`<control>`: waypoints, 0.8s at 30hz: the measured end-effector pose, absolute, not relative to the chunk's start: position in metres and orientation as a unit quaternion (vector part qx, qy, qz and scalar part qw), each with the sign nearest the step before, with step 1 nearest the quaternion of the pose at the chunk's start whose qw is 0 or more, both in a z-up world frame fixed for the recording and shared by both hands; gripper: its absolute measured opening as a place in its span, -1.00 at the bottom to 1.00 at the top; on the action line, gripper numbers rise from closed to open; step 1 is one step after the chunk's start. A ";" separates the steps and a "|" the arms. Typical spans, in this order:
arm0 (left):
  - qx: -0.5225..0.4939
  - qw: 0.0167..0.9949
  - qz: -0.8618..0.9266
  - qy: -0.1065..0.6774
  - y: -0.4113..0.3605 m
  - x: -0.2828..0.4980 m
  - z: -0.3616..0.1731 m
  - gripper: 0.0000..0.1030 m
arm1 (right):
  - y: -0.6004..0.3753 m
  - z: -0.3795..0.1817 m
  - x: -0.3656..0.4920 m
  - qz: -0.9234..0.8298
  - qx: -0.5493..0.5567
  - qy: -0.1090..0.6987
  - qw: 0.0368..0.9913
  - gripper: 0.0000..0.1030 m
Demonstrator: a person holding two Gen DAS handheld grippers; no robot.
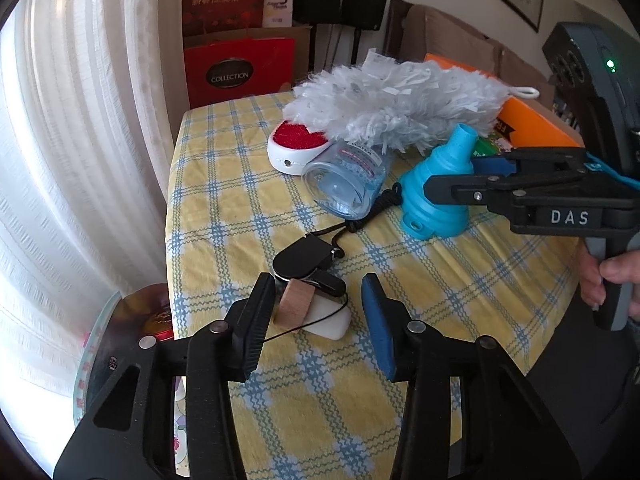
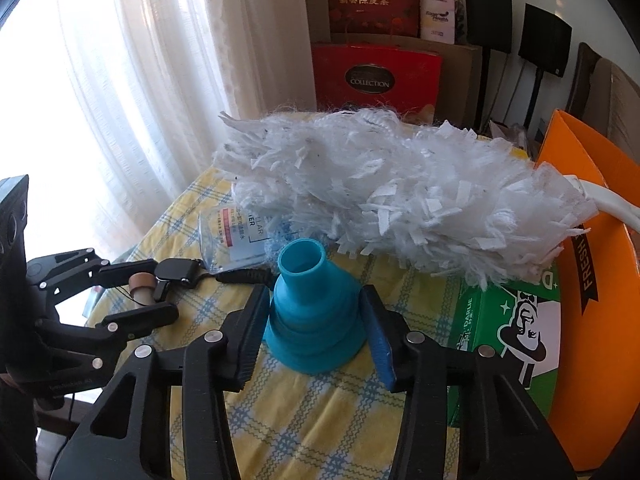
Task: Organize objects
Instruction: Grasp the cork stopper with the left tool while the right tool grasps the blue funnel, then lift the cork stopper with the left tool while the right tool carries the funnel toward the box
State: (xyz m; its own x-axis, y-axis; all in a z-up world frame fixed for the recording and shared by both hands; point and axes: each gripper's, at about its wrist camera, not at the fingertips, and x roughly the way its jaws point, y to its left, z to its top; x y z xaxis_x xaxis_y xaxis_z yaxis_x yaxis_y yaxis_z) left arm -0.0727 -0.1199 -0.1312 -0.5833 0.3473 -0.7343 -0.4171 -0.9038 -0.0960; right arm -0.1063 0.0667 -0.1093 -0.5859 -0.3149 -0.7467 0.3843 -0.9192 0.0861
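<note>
Right gripper (image 2: 316, 332) fingers clamp the upright blue funnel (image 2: 310, 304) between them; left gripper (image 1: 316, 320) fingers stand apart around the wooden block (image 1: 295, 302).

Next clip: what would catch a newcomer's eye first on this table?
The big shaggy white duster sprawls across the far side of the yellow checked tablecloth, its end over an orange box. In front of it, the right gripper brackets a bright blue funnel, while the left gripper frames a small wooden block near the table's edge.
</note>
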 end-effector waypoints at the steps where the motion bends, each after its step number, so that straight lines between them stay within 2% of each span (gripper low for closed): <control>1: -0.402 0.215 0.889 0.045 -0.119 -0.072 -0.131 -0.20 | 0.067 -0.109 -0.106 -0.890 0.410 0.043 0.196 -0.08; 4: -0.400 0.210 0.891 0.048 -0.118 -0.070 -0.132 -0.21 | 0.066 -0.110 -0.105 -0.891 0.406 0.045 0.195 -0.09; 6: -0.400 0.201 0.893 0.048 -0.119 -0.070 -0.132 -0.35 | 0.066 -0.110 -0.104 -0.892 0.405 0.047 0.195 -0.11; 24: -0.369 0.180 0.912 -0.003 -0.129 -0.039 -0.098 -0.36 | 0.072 -0.078 -0.083 -0.899 0.382 0.030 0.212 -0.13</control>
